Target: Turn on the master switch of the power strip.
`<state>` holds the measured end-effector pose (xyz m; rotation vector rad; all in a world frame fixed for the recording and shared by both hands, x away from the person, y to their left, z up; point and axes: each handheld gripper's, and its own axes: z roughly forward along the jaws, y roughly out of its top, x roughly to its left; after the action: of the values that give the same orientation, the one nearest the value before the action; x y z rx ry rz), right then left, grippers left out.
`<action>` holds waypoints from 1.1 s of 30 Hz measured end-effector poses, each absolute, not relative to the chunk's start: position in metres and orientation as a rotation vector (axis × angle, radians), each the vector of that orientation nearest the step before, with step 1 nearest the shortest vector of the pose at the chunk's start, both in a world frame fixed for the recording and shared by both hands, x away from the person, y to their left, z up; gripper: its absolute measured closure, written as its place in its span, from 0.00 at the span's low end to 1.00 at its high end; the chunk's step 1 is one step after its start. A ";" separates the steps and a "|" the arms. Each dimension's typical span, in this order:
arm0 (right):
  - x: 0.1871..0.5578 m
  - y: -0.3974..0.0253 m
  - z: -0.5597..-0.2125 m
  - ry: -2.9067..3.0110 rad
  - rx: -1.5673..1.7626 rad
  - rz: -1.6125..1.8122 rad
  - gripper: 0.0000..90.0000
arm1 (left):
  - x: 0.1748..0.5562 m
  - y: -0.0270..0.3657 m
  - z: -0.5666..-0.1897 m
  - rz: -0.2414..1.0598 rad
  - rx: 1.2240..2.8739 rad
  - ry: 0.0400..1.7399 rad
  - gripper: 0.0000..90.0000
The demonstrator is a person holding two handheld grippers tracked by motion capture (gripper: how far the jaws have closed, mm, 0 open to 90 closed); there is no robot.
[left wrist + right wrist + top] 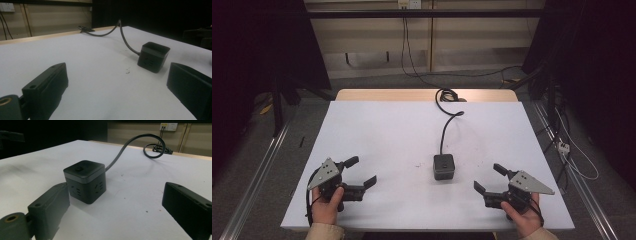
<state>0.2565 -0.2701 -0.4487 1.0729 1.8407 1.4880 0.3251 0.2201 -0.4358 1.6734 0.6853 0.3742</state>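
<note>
Nearest the person, the left gripper (362, 175) and the right gripper (490, 179) rest low on the white table (377, 130), each with its jaws spread wide and nothing between them. Just ahead of the right gripper's jaws, toward its left jaw, sits the black socket cube (85, 181); from the left gripper it lies farther off, ahead and toward its right jaw. Beyond the cube its cable (446, 125) arches up and coils at the far table edge. I'd worry a pull on the cube would drag that stiff cable and twist the cube out of a shallow pinch. The right gripper view shows the sockets on its side faces and the top button; the high view shows the cable's whole run.
</note>
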 end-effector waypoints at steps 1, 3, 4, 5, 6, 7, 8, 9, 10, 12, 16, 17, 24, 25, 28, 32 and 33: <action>0.256 -0.271 -0.449 1.840 1.073 1.487 0.08 | 0.326 0.220 -0.436 0.378 1.678 0.673 0.04; 0.256 -0.271 -0.449 1.838 1.075 1.483 0.08 | 0.327 0.218 -0.435 0.373 1.673 0.672 0.04; 0.256 -0.272 -0.449 1.837 1.077 1.482 0.08 | 0.327 0.218 -0.435 0.373 1.676 0.667 0.04; 0.256 -0.272 -0.449 1.835 1.077 1.482 0.08 | 0.328 0.218 -0.435 0.373 1.681 0.663 0.04; 0.256 -0.272 -0.449 1.835 1.078 1.481 0.08 | 0.328 0.218 -0.435 0.374 1.681 0.661 0.04; 0.256 -0.272 -0.449 1.836 1.077 1.479 0.08 | 0.328 0.218 -0.435 0.374 1.678 0.658 0.04; 0.256 -0.272 -0.449 1.835 1.078 1.478 0.08 | 0.329 0.218 -0.435 0.371 1.664 0.665 0.04; 0.257 -0.272 -0.449 1.834 1.078 1.477 0.08 | 0.329 0.218 -0.435 0.371 1.664 0.665 0.04; 0.257 -0.272 -0.449 1.835 1.079 1.474 0.08 | 0.330 0.218 -0.434 0.374 1.664 0.664 0.04; 0.257 -0.272 -0.449 1.833 1.087 1.473 0.08 | 0.331 0.218 -0.434 0.375 1.664 0.668 0.04; 0.257 -0.273 -0.449 1.830 1.089 1.472 0.08 | 0.332 0.218 -0.434 0.376 1.667 0.666 0.04; 0.258 -0.272 -0.448 1.829 1.087 1.472 0.08 | 0.332 0.217 -0.434 0.374 1.669 0.661 0.04; 0.263 -0.266 -0.449 1.848 1.094 1.481 0.09 | 0.330 0.216 -0.434 0.369 1.674 0.655 0.04; 0.265 -0.264 -0.449 1.852 1.097 1.480 0.09 | 0.330 0.216 -0.434 0.370 1.673 0.655 0.04; 0.269 -0.261 -0.448 1.855 1.093 1.474 0.09 | 0.329 0.217 -0.434 0.374 1.671 0.659 0.04; 0.273 -0.257 -0.448 1.866 1.079 1.467 0.09 | 0.328 0.219 -0.434 0.374 1.669 0.660 0.04; 0.273 -0.257 -0.448 1.866 1.079 1.467 0.09 | 0.328 0.219 -0.434 0.378 1.671 0.657 0.04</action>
<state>0.2728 -0.2568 -0.4477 1.0786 1.8656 1.4671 0.3282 0.2192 -0.4340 1.6712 0.6575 0.3784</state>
